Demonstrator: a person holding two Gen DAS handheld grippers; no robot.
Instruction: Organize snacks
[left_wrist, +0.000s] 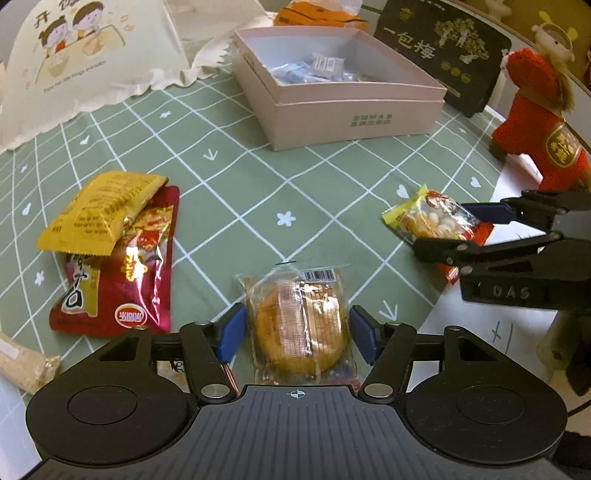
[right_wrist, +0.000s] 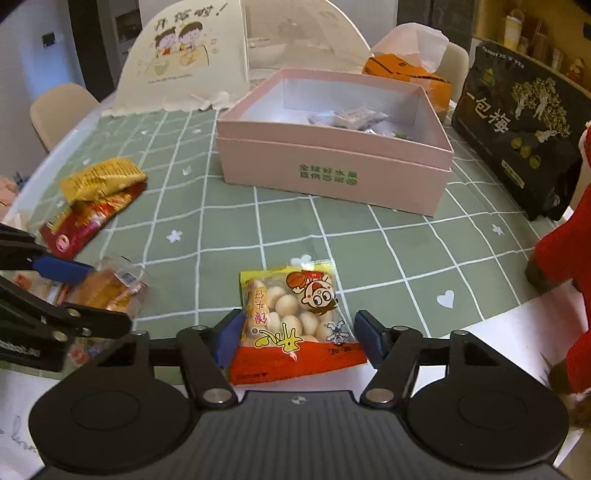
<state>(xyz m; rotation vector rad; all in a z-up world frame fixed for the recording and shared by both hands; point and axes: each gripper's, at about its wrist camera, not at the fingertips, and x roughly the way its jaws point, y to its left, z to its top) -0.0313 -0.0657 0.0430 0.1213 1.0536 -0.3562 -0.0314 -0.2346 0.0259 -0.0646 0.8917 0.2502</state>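
A clear-wrapped round cake (left_wrist: 301, 325) lies flat on the green checked cloth between the blue pads of my left gripper (left_wrist: 297, 325); the jaws stand open, close to the wrapper's sides. A packet of white balls with a cartoon face (right_wrist: 295, 314) lies flat between the pads of my right gripper (right_wrist: 299, 332), open too, the pads at the packet's edges without squeezing it. Each gripper shows in the other's view: the right gripper (left_wrist: 443, 229) and the left gripper (right_wrist: 105, 295). An open pink box (left_wrist: 351, 118) holding several small wrapped packets stands behind.
A yellow packet (left_wrist: 103, 210) lies on a red packet (left_wrist: 122, 280) at the left. A black gift box (left_wrist: 443, 48) and a red plush toy (left_wrist: 535, 122) stand at the right, a white cartoon bag (left_wrist: 74, 62) at the back left. White paper (left_wrist: 517, 332) covers the near edge.
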